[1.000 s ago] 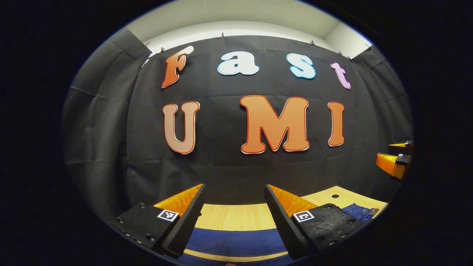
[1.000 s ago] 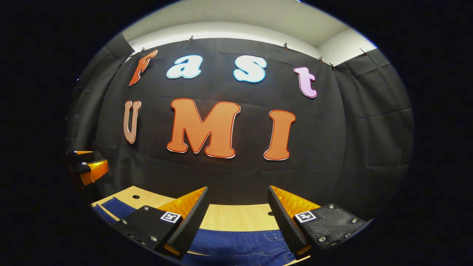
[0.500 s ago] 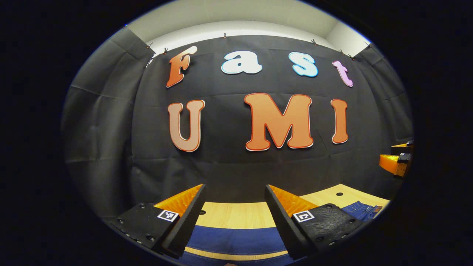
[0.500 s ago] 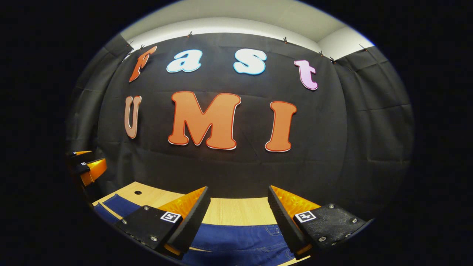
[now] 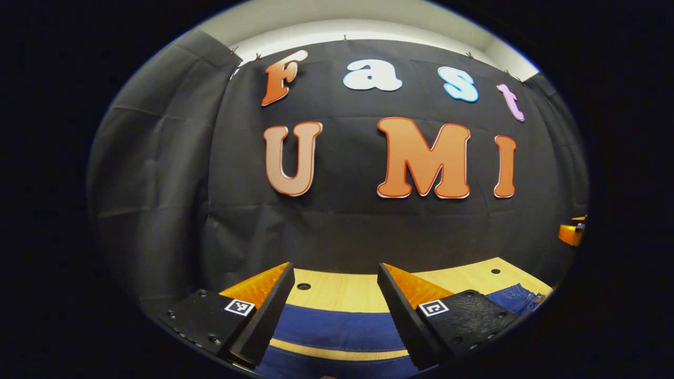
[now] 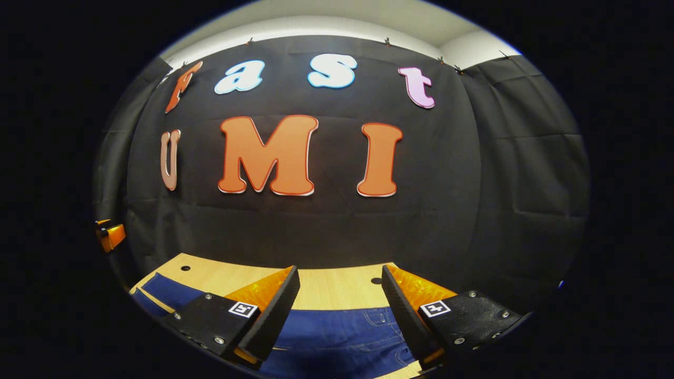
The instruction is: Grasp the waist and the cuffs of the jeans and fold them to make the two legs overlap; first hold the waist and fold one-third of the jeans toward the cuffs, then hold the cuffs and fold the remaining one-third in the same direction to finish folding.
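Left gripper [image 5: 335,273] hung with its 2 fingers spread apart above the jeans [image 5: 337,329], which lay flat on the wooden table [image 5: 342,289] at 6 o'clock. Right gripper [image 6: 340,276], fingers likewise parted and empty, hung over the jeans' waist end [image 6: 342,337], with the other gripper at 9 o'clock.

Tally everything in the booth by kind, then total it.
Jeans: 1
Wooden table: 1
Tongs: 2, left tongs and right tongs, both open
Total: 4
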Tool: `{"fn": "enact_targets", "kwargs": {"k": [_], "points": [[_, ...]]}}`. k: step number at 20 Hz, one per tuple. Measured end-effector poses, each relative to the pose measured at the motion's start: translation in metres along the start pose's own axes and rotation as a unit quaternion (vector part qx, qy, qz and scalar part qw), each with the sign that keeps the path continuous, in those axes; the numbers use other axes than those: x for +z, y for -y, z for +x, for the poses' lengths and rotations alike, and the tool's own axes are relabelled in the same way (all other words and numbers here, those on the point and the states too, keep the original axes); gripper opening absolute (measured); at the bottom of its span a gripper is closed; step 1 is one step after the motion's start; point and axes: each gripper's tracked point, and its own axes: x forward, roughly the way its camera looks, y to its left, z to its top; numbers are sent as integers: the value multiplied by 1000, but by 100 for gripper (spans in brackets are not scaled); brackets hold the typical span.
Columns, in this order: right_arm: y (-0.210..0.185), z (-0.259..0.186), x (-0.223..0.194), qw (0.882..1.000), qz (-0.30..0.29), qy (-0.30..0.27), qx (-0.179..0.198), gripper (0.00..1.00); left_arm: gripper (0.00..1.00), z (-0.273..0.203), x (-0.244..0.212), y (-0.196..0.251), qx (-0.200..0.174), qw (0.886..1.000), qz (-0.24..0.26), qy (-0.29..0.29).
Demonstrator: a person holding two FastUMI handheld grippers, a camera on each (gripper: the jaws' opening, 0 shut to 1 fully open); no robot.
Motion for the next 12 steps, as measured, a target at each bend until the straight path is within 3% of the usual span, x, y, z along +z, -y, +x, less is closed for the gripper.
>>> {"fn": "enact_targets", "kwargs": {"k": [7,12], "points": [[30,6,-62,996,15,-86,-21,96,97,2,-45,-73,64,995,-49,-61],[47,10,-123,984,40,-174,-25,97,97,0,-94,-131,127,981,-75,-122]]}}
